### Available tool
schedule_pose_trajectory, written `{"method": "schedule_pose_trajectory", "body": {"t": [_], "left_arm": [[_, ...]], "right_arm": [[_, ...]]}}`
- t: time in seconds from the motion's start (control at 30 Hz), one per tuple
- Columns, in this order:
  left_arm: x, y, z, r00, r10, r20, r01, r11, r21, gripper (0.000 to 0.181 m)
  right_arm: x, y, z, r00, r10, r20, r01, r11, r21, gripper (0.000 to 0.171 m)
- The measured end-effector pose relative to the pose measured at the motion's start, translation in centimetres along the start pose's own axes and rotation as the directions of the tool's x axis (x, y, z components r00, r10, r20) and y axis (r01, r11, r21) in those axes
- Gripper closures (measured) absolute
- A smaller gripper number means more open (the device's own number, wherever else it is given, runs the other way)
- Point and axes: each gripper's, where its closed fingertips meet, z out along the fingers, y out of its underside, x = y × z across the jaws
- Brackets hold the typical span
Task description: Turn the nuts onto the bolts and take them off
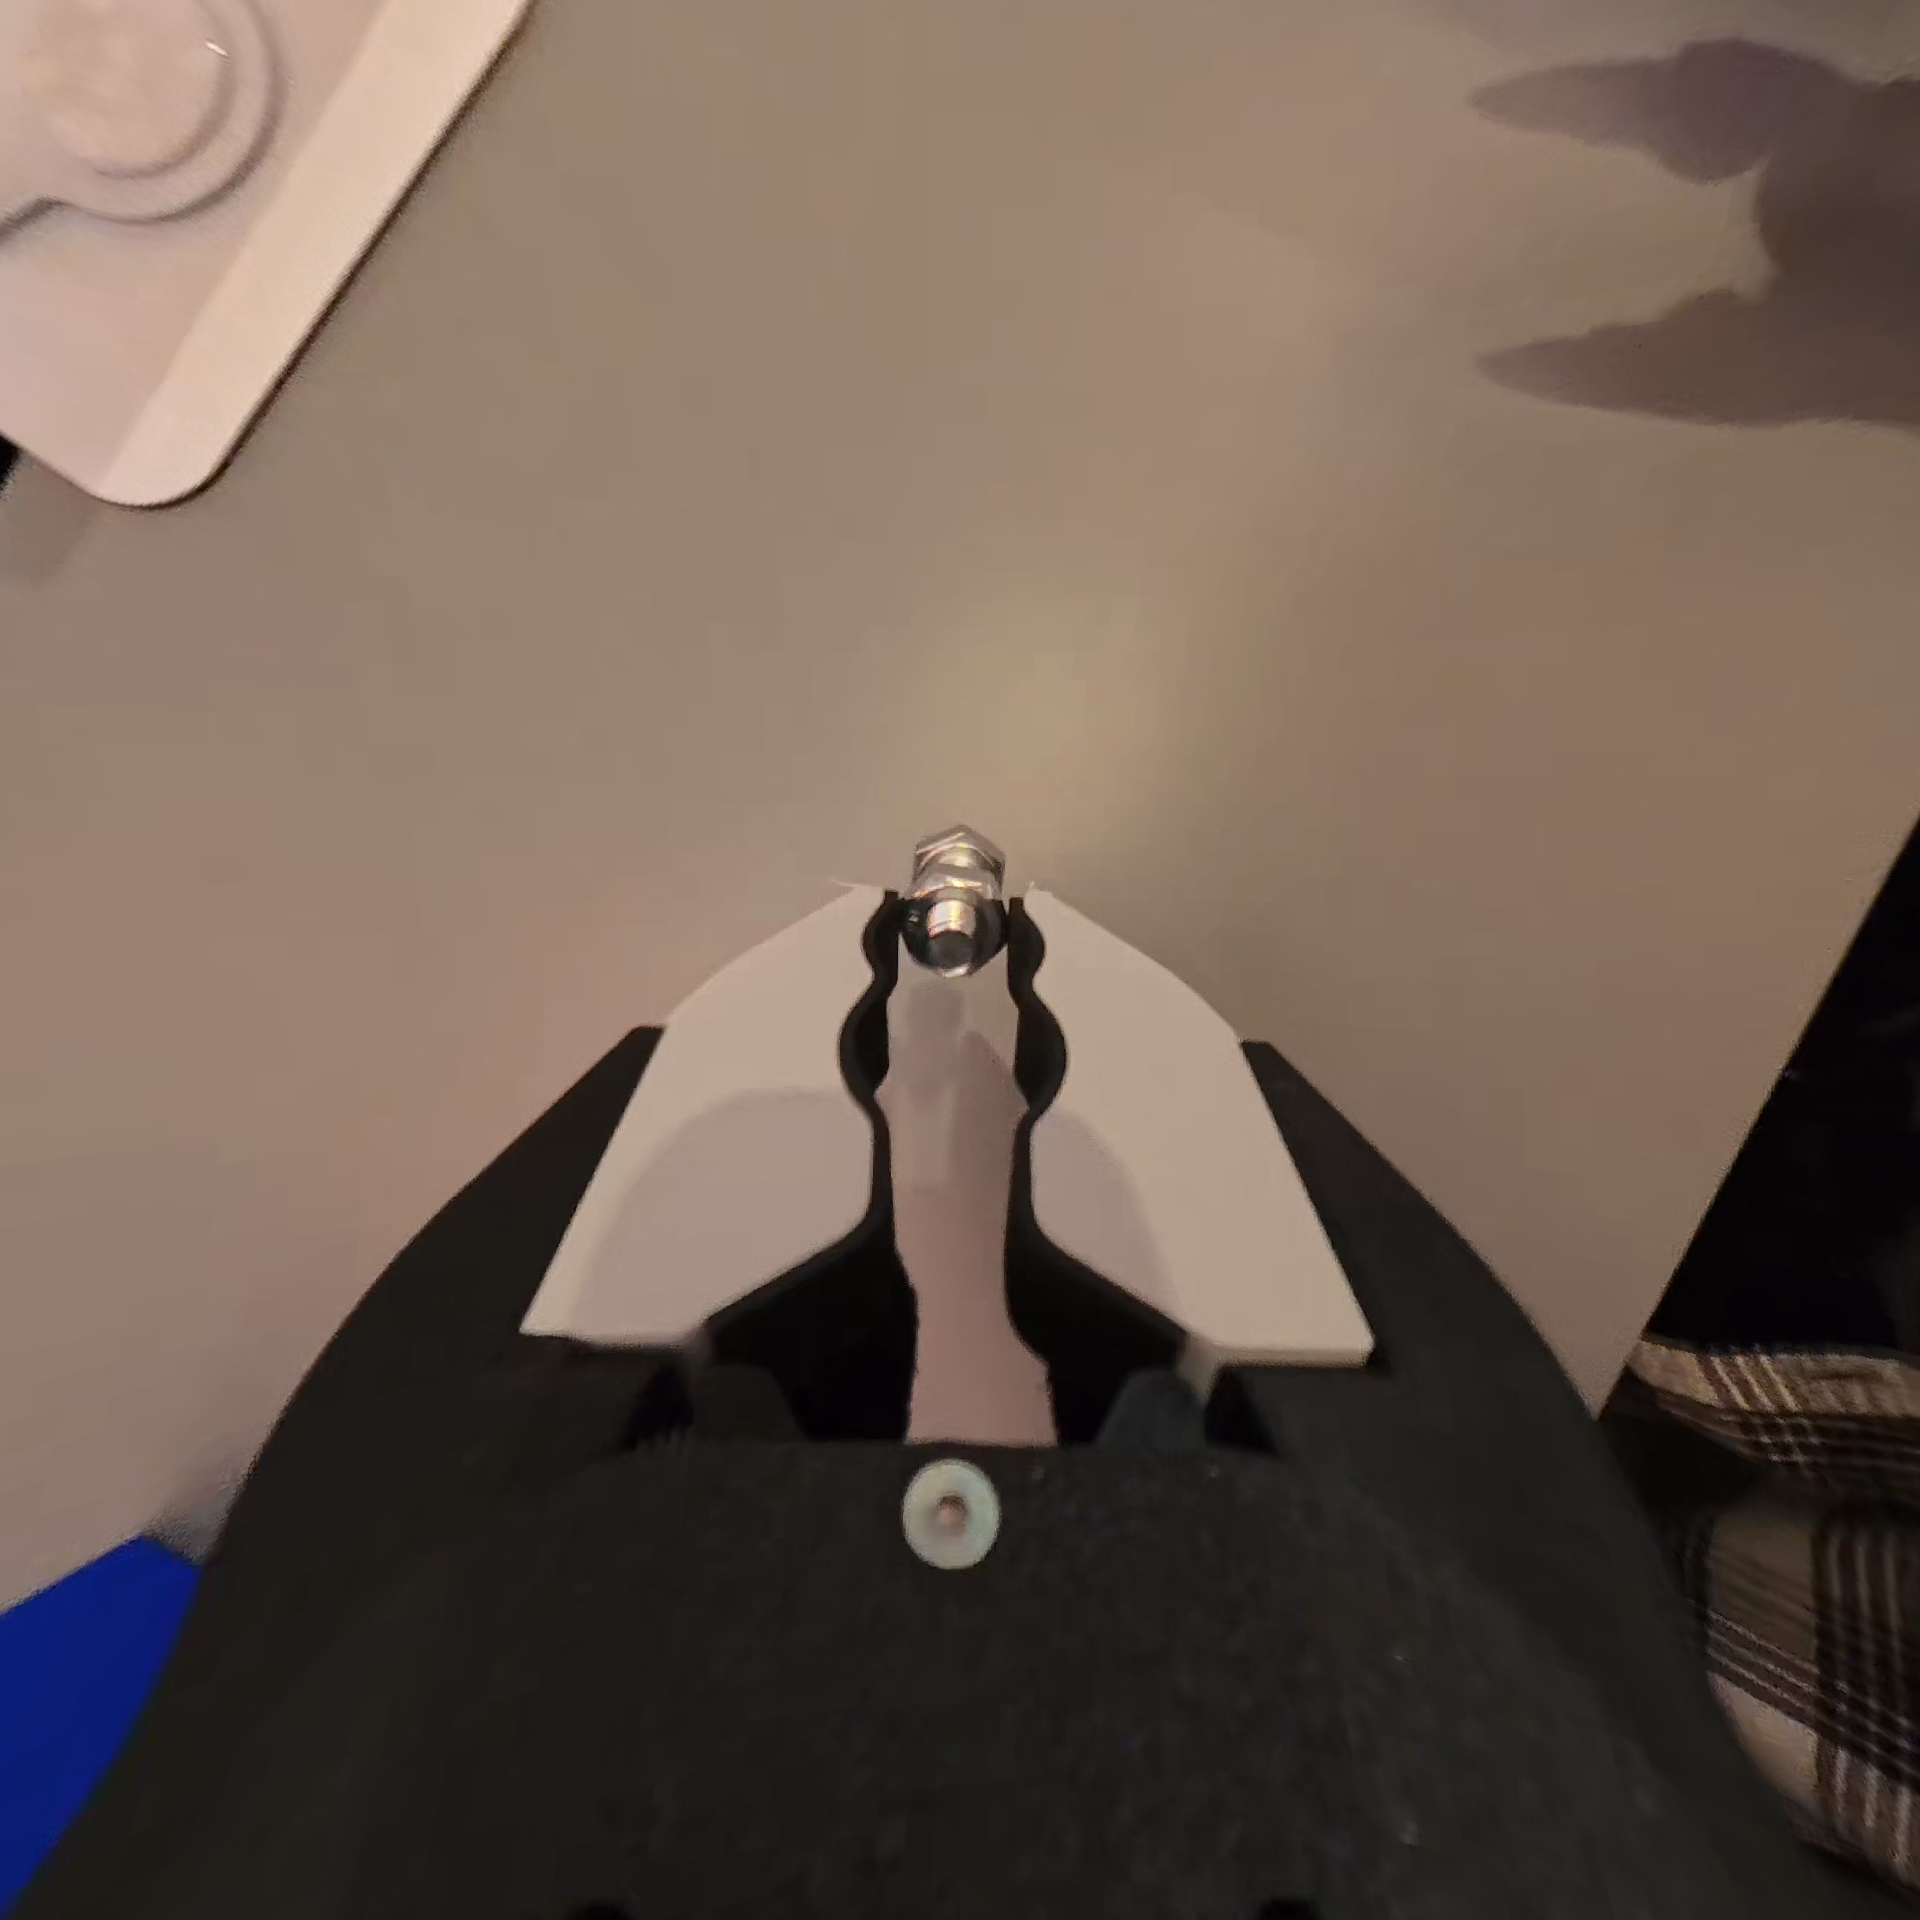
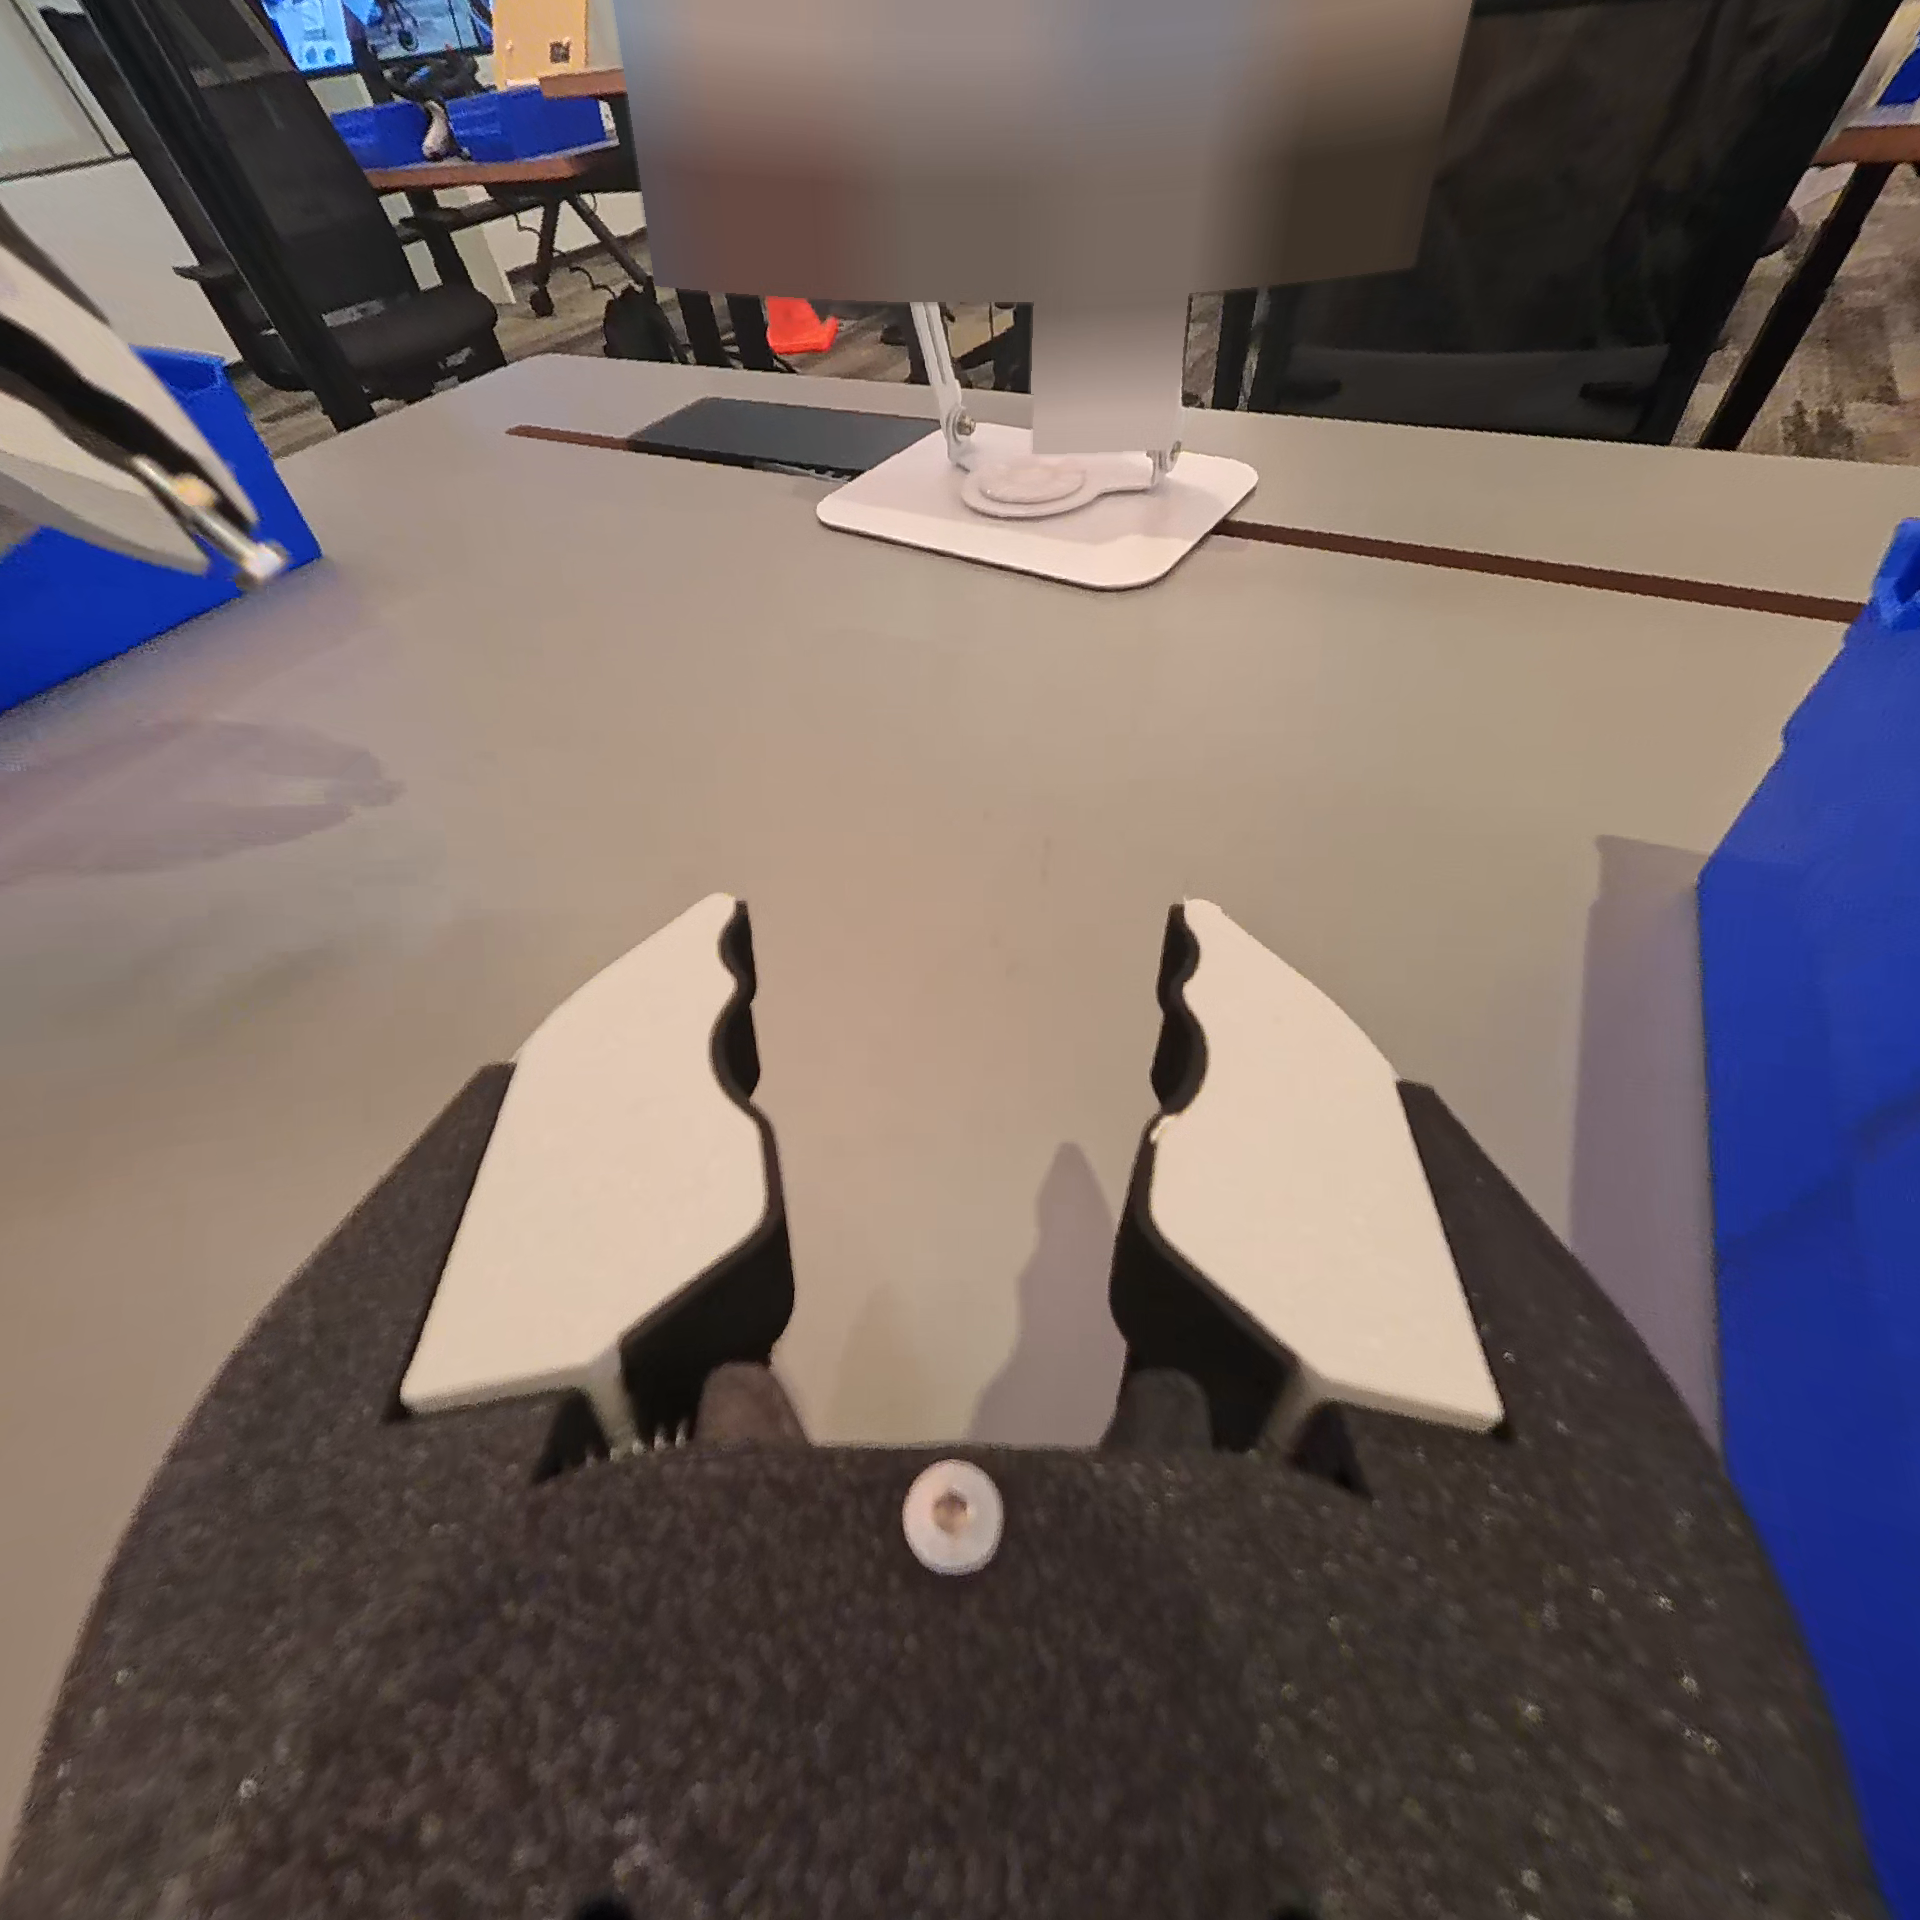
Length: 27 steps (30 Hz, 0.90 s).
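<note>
My left gripper (image 1: 948, 914) is shut on a shiny steel bolt (image 1: 948, 935), held at its fingertips above the grey table (image 1: 935, 468). A hex nut (image 1: 958, 860) sits on the bolt just beyond the fingertips. The same gripper shows at the far left of the right wrist view (image 2: 223, 530), with the bolt's end (image 2: 260, 561) sticking out of its tips. My right gripper (image 2: 956, 914) is open and empty, low over the table (image 2: 935, 727), its white fingers (image 2: 623, 1132) wide apart.
A white monitor stand base (image 2: 1039, 520) stands at the table's far side, also at top left in the left wrist view (image 1: 208, 312). Blue bins sit at the left (image 2: 125, 603) and right (image 2: 1818, 1143). A dark pad (image 2: 779, 436) lies beside the stand. Plaid cloth (image 1: 1787, 1558) is past the table edge. Spacing between my two grippers at the tips: around 30 cm.
</note>
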Motion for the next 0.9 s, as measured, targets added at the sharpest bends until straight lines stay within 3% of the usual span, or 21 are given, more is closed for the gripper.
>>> {"method": "schedule_pose_trajectory", "body": {"t": [0.17,0.57,0.73,0.9], "left_arm": [[0.9,-0.1,4.0,0.998,0.043,-0.049,-0.049,0.992,-0.117,0.162],[2.8,0.5,9.8,0.966,0.189,-0.178,-0.239,0.914,-0.329,0.161],[3.2,0.4,11.2,0.953,0.218,-0.209,-0.277,0.909,-0.312,0.162],[3.7,-0.6,10.8,0.943,0.201,-0.264,-0.254,0.950,-0.184,0.153]], "right_arm": [[-0.1,0.3,0.0,1.000,0.004,0.010,-0.004,1.000,-0.009,0.098],[-0.6,1.8,0.9,0.999,-0.017,0.041,0.020,0.997,-0.074,0.098],[-1.0,2.8,1.5,0.997,-0.038,0.067,0.046,0.992,-0.115,0.096],[-1.8,2.9,2.0,0.993,-0.035,0.111,0.049,0.991,-0.122,0.096]]}}
